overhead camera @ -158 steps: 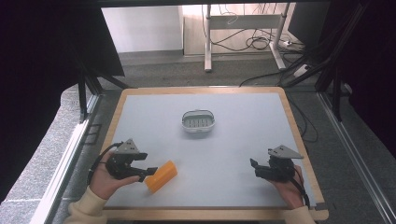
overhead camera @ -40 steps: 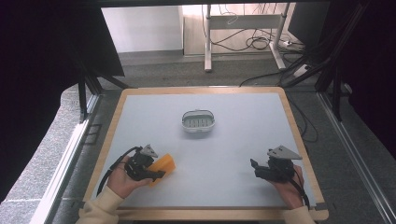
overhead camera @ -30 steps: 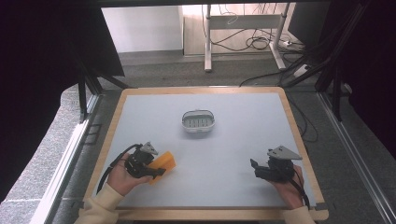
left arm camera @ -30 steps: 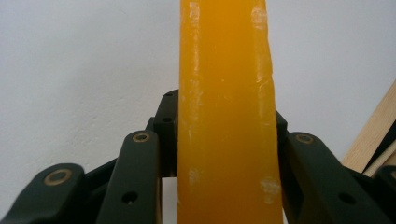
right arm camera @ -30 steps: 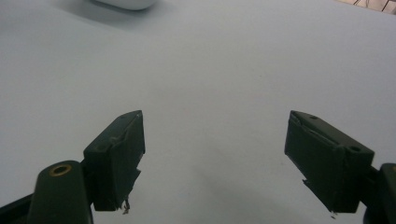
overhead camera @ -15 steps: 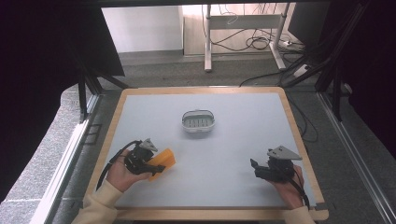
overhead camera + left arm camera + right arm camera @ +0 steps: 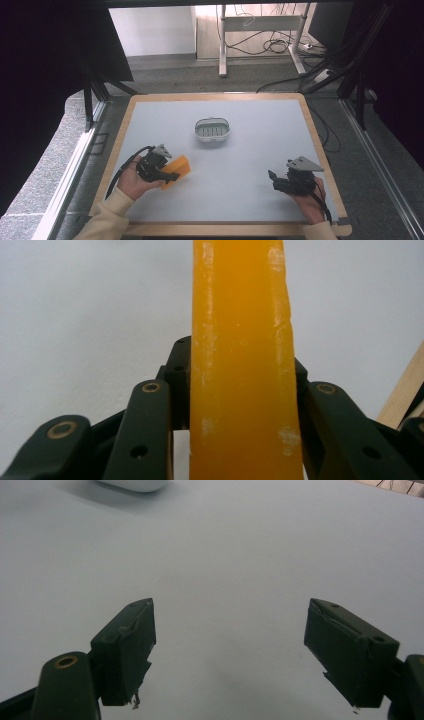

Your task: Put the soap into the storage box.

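High view puts your left tool (image 7: 167,176) near the bench's left front corner, its jaws clamped on the translucent orange rectangular soap-like bar (image 7: 176,168), which sticks out ahead of the tool toward the bench's middle. In the left gripper view the orange bar (image 7: 240,365) stands edge-on between the two black jaws, its long axis running straight away from the camera, pads pressed on both broad faces; whether its underside is clear of the grey bench top (image 7: 75,315) cannot be told there. The small white oval slotted dish (image 7: 212,131) sits up and to the right of the bar, near the centre of the bench and well apart from it. That is the relation your coming move likely turns on: the bar already points roughly toward the dish, and your left hand is the nearer one. The stretch of grey surface between bar and dish is bare. The wooden rim (image 7: 117,150) runs just beside your left wrist, so travel away from it. Your right tool (image 7: 280,182) rests near the right front of the bench, jaws spread wide and empty, with the dish's edge (image 7: 132,485) far ahead of it.
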The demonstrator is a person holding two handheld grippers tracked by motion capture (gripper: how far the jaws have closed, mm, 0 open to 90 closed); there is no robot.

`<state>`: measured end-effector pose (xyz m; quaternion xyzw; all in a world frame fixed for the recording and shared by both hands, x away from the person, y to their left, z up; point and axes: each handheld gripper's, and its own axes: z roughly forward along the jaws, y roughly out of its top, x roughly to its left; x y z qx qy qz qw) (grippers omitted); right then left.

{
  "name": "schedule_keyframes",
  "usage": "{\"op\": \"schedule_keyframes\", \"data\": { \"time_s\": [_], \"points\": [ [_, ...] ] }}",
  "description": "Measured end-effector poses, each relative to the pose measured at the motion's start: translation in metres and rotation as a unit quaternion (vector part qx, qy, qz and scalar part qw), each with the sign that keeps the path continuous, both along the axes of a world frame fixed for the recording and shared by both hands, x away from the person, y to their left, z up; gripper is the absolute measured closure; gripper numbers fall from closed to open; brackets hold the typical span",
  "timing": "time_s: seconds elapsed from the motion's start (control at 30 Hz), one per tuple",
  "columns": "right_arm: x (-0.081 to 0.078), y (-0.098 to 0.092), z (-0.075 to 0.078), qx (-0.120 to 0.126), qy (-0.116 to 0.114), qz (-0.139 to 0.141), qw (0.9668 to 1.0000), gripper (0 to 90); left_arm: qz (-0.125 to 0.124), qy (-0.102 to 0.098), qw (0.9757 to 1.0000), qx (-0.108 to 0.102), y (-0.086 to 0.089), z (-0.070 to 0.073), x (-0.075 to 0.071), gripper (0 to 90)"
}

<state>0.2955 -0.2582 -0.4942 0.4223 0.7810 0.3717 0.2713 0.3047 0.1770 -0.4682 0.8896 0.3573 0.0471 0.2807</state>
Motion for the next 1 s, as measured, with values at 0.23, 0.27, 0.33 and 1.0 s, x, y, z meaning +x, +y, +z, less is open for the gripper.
{"op": "schedule_keyframes", "data": {
  "time_s": [0.23, 0.27, 0.33, 1.0],
  "points": [
    [-0.001, -0.001, 0.001, 0.000, 0.000, 0.001, 1.0000, 20.7, -0.007, 0.000, 1.0000, 0.002, -0.001, 0.003, 0.008, 61.7],
    [-0.001, 0.000, 0.000, 0.000, 0.000, 0.001, 1.0000, 20.7, -0.008, 0.000, 1.0000, 0.002, -0.002, 0.003, 0.009, 61.7],
    [0.000, 0.000, 0.000, 0.000, 0.001, 0.001, 1.0000, 20.7, -0.012, 0.001, 0.9999, 0.003, -0.002, 0.004, 0.012, 61.7],
    [-0.001, 0.000, 0.000, -0.002, 0.002, 0.001, 1.0000, 20.7, -0.019, -0.004, 0.9998, 0.001, -0.007, 0.016, 0.036, 61.7]
  ]
}}
